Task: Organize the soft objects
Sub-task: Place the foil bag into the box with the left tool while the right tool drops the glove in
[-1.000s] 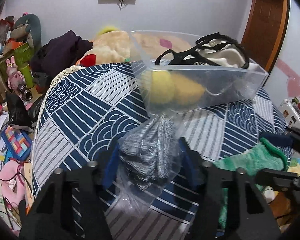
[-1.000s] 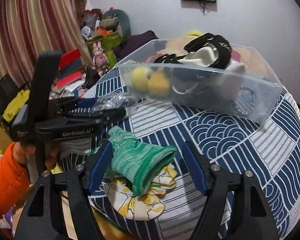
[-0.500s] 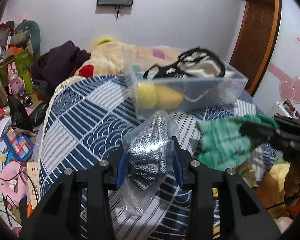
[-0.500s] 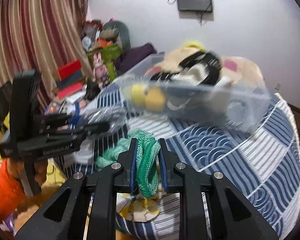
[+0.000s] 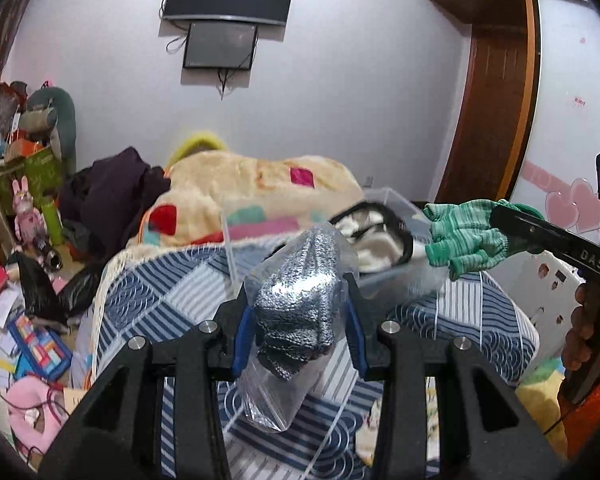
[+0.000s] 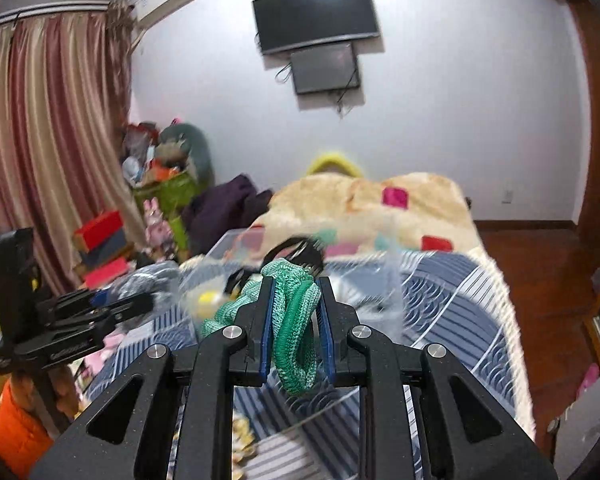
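A bed w/ blue-and-white patterned quilt (image 5: 148, 300) was seen below both claws. On it, a clear plastic storage bin (image 5: 400, 204) held black-and-white fabric. The left claw (image 5: 298, 332) was clamped on a grey knit item in a clear plastic bag (image 5: 296, 316); the right claw (image 6: 296, 320) was pinched on a green knit glove (image 6: 294, 336), held near the bin.

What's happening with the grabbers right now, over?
Left hand-held gripper shut on bagged grey knit. Right hand-held gripper shut on green glove. Clear bin ahead on bed, already holding things. Nothing in between.
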The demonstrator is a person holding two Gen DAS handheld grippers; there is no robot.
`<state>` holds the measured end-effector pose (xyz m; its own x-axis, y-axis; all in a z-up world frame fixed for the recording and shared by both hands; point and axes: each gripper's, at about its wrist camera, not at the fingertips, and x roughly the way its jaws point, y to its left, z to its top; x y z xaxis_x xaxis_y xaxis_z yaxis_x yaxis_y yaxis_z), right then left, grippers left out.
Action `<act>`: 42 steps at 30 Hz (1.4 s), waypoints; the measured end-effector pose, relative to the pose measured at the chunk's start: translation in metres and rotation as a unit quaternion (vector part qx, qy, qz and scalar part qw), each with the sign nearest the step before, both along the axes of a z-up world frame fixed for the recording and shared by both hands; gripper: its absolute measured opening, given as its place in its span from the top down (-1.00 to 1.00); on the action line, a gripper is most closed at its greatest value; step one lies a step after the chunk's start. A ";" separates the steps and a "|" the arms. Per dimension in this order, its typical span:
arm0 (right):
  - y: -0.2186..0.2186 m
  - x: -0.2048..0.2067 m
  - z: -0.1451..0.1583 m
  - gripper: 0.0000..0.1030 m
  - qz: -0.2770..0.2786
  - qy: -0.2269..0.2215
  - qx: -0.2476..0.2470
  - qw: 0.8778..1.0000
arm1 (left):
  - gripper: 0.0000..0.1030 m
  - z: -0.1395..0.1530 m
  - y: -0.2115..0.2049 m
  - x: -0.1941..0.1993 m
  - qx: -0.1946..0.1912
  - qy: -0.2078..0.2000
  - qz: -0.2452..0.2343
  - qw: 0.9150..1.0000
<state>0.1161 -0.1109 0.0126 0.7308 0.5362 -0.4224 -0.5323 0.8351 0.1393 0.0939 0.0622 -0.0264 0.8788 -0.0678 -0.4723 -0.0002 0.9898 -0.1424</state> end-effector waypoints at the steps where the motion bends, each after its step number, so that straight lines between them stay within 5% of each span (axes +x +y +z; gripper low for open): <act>1: -0.001 0.003 0.002 0.66 -0.008 -0.005 0.000 1.000 | 0.23 0.002 0.000 0.003 0.001 -0.002 0.001 1.000; 9: 0.012 0.038 0.003 0.66 -0.038 -0.012 -0.021 0.999 | 0.23 0.004 -0.006 0.041 0.004 0.004 0.000 1.000; 24: 0.038 0.076 -0.044 0.63 -0.037 0.048 -0.100 0.993 | 0.23 -0.034 -0.009 0.105 0.010 0.068 0.000 0.998; 26: 0.034 0.073 -0.042 0.44 -0.044 0.051 -0.097 0.993 | 0.23 -0.034 -0.011 0.105 0.014 0.066 -0.004 0.998; 29: 0.027 0.066 -0.034 -0.13 -0.046 0.043 -0.090 0.994 | 0.20 -0.035 -0.017 0.107 0.035 0.071 -0.002 0.997; 34: 0.022 0.044 -0.018 -0.30 -0.038 0.011 -0.094 0.995 | -0.17 -0.039 -0.019 0.107 0.042 0.092 -0.002 0.995; 36: 0.018 0.030 -0.011 -0.57 -0.031 -0.007 -0.090 0.995 | -0.23 -0.036 -0.018 0.101 0.030 0.092 -0.006 0.995; 42: 0.019 0.002 -0.011 -0.62 0.009 -0.016 -0.095 0.995 | -0.43 -0.022 -0.020 0.074 0.038 0.075 -0.003 0.996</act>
<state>0.1182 -0.0921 0.0020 0.7357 0.4625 -0.4948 -0.5497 0.8345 -0.0372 0.1679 0.0426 -0.0481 0.7981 -0.0328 -0.6017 -0.0093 0.9977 -0.0667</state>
